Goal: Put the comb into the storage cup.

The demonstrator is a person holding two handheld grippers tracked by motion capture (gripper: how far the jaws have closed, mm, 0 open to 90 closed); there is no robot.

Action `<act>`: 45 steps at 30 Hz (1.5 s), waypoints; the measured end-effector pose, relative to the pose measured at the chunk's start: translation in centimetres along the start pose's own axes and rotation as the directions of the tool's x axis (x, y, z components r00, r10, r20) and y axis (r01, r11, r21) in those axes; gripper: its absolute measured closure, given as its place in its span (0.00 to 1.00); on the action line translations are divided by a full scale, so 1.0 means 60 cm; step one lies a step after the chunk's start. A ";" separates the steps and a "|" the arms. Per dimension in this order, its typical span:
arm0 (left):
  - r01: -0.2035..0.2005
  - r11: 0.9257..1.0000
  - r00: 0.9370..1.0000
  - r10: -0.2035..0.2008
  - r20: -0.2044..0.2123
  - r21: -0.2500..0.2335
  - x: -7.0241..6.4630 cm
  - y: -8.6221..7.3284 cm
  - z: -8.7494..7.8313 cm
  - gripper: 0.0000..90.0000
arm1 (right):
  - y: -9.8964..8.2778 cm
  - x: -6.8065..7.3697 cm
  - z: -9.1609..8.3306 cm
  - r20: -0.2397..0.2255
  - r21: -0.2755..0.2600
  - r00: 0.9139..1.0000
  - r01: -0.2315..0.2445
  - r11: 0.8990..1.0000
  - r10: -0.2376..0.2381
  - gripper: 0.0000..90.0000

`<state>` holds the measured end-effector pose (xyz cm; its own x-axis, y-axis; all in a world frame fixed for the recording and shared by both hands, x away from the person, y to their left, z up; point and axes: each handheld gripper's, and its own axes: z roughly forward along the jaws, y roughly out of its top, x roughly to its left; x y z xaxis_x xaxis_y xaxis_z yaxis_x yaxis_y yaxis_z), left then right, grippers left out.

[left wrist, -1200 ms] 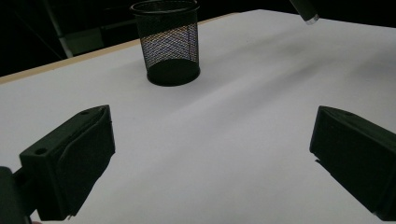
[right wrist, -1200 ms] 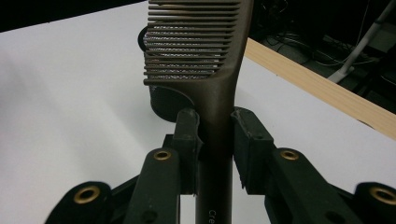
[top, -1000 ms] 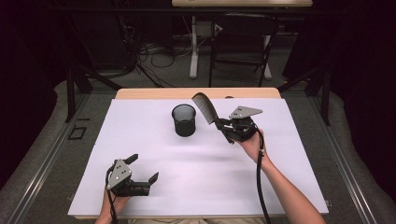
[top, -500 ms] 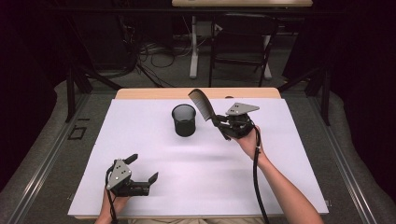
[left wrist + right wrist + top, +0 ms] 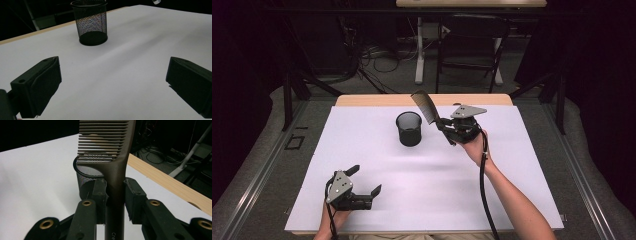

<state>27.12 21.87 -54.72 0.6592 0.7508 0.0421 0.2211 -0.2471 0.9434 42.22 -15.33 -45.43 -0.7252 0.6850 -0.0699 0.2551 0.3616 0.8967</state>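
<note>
At the near left of the white table cover [image 5: 362, 150], my left gripper [image 5: 362, 192] rests low with its jaws spread wide and nothing between them; it lies where it lay a second ago, and in the left gripper view the two black pads frame bare white surface with the cup beyond. Toward the middle of the table stands the black mesh cup [image 5: 409, 128], upright and in the same spot as before. To the right of the cup, my right gripper [image 5: 443, 127] pinches the handle of a dark comb [image 5: 424, 105], the pads pressed on it from both sides as the right gripper view shows. The comb tilts up and away from my hand, its toothed end leaning toward the far edge above and just right of the cup's rim. Compared with the earlier frames, the comb's head has edged a little to the left, nearer over the cup, and my right hand [image 5: 472, 145] has shifted only slightly with it. The grip looks as tight as it did then.
</note>
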 end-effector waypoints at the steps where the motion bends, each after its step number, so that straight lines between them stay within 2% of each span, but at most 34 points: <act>1: -0.001 1.000 1.000 0.001 -0.001 0.000 0.000 0.000 0.000 0.00 | 0.001 0.000 0.001 0.000 -0.001 1.000 0.000 1.000 0.000 0.81; 20: -0.001 1.000 1.000 0.001 0.000 -0.001 0.000 0.000 0.000 0.00 | 0.021 -0.004 0.011 0.019 -0.014 1.000 0.010 1.000 -0.010 0.81; 45: -0.001 1.000 1.000 0.001 -0.002 0.001 -0.001 0.000 0.000 0.00 | 0.041 -0.003 0.025 0.019 -0.034 1.000 0.016 0.999 -0.015 0.81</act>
<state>27.12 21.83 -54.70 0.6583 0.7514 0.0441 0.2206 -0.2486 0.9432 43.90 -13.62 -43.86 -0.7167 0.6914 -0.0915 0.2217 0.3503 0.9100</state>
